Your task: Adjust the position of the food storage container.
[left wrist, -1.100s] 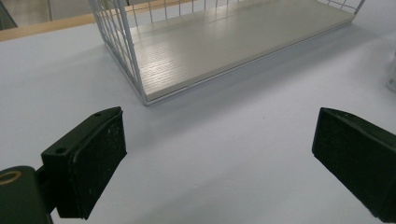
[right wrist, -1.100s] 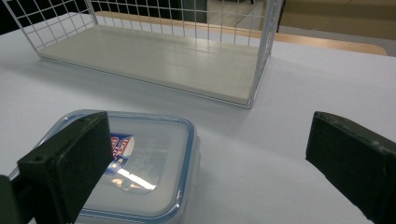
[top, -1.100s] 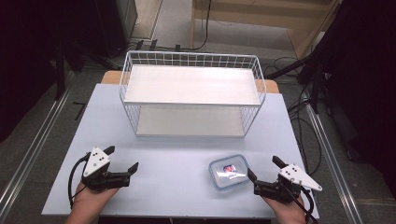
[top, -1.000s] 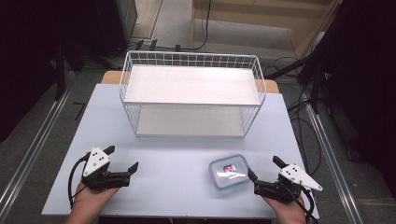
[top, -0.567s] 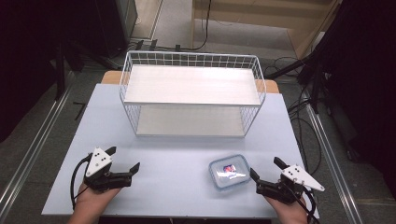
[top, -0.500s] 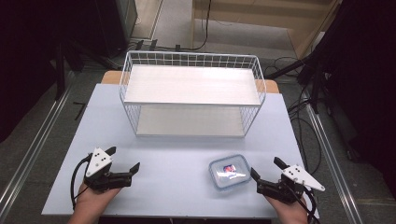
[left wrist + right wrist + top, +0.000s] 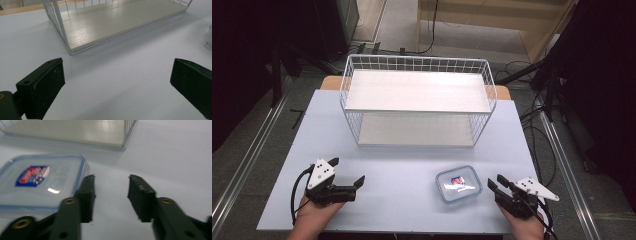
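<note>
My right gripper [image 7: 110,195] has just been closing; its jaws stand narrowly apart with nothing between them, just beside the lidded plastic box [image 7: 458,184] on the table [image 7: 412,165]. My left gripper [image 7: 346,173] rests wide open, empty.

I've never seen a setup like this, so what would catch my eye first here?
A white wire basket shelf with pale wooden boards stands at the back of the light blue table. Nearer, a small clear plastic lidded box with a red-and-blue label lies beside the right gripper, whose fingers have just been closing on nothing.
</note>
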{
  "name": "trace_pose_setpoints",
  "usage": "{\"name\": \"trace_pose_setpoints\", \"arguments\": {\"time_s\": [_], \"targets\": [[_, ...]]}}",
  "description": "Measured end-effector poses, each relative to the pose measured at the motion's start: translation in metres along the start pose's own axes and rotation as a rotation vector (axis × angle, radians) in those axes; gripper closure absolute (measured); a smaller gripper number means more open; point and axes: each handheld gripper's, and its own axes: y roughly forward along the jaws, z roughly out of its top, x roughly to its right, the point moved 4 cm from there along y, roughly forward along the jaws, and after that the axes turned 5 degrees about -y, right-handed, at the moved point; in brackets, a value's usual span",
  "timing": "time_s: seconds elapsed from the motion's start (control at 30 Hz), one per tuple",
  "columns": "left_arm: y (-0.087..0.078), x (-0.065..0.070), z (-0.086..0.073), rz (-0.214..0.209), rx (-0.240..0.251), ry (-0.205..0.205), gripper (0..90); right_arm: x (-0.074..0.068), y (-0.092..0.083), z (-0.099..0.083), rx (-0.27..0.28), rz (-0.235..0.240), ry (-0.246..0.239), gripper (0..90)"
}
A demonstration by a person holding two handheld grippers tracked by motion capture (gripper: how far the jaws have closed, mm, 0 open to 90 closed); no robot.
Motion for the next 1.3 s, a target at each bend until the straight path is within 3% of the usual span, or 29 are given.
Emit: {"name": "trace_pose_setpoints", "arguments": {"time_s": [0.03,0.1,0.37,0.9,1.3], "targets": [[0.000,0.000,0.000,-0.001,-0.001,-0.006,0.0,-0.004,0.005,-0.005,-0.053,-0.002,-0.027,85.3],[-0.001,0.001,0.001,-0.001,0.003,-0.007,0.0,-0.007,0.008,-0.007,-0.083,-0.003,-0.050,90.0],[-0.002,0.001,0.002,-0.004,0.005,-0.009,0.0,-0.019,0.010,-0.008,-0.100,0.027,-0.094,90.0],[-0.004,0.008,0.002,-0.017,0.005,-0.016,0.0,-0.029,0.010,-0.009,-0.118,0.076,-0.114,90.0],[-0.004,0.003,0.002,-0.015,0.002,-0.034,0.0,-0.060,0.021,-0.003,-0.128,0.150,-0.157,90.0]]}}
